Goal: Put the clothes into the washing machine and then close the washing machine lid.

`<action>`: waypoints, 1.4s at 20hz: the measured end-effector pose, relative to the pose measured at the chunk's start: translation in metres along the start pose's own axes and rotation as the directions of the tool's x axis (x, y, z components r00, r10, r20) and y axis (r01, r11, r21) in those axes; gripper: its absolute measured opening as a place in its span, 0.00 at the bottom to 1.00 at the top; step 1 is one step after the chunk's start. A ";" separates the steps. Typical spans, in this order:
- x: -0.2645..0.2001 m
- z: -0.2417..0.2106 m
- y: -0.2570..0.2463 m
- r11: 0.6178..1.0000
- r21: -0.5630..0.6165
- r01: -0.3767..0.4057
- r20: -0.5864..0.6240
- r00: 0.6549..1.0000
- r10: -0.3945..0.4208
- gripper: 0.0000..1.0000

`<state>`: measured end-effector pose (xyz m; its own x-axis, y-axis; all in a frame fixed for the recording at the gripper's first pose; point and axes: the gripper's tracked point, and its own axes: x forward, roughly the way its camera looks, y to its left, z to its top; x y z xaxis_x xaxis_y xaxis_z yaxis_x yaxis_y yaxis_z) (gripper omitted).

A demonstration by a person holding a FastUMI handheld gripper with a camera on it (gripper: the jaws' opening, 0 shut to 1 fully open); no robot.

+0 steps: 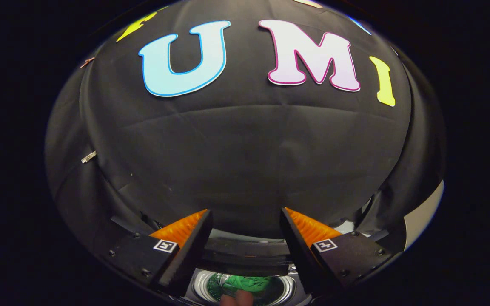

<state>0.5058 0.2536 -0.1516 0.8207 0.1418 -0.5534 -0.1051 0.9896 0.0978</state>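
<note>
Green clothes (247, 282) inside washing machine drum (202, 287) (below parted hand-held gripper (245, 212)).

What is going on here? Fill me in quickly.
A person's hand-held gripper is open, its fingers apart and empty, pointed at the booth's black cloth wall. Low between the fingers is the washing machine, its round drum opening visible with green clothes already inside. The lid cannot be judged for sure from here, but the drum looks uncovered, so closing it seems to remain.
</note>
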 end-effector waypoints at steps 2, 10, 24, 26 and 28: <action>-0.012 -0.007 0.000 1.000 -0.006 -0.007 0.018 1.000 0.007 1.00; -0.044 -0.025 0.004 1.000 -0.025 -0.016 0.082 0.996 0.018 0.99; -0.079 -0.058 0.005 1.000 -0.022 -0.006 0.108 0.994 0.008 0.99; -0.083 -0.064 0.004 1.000 -0.021 0.000 0.107 0.994 0.003 0.99; -0.088 -0.069 0.005 1.000 -0.021 0.003 0.108 0.994 0.000 0.99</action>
<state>0.3941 0.2472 -0.1598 0.8766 0.1381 -0.4609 -0.1144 0.9903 0.0792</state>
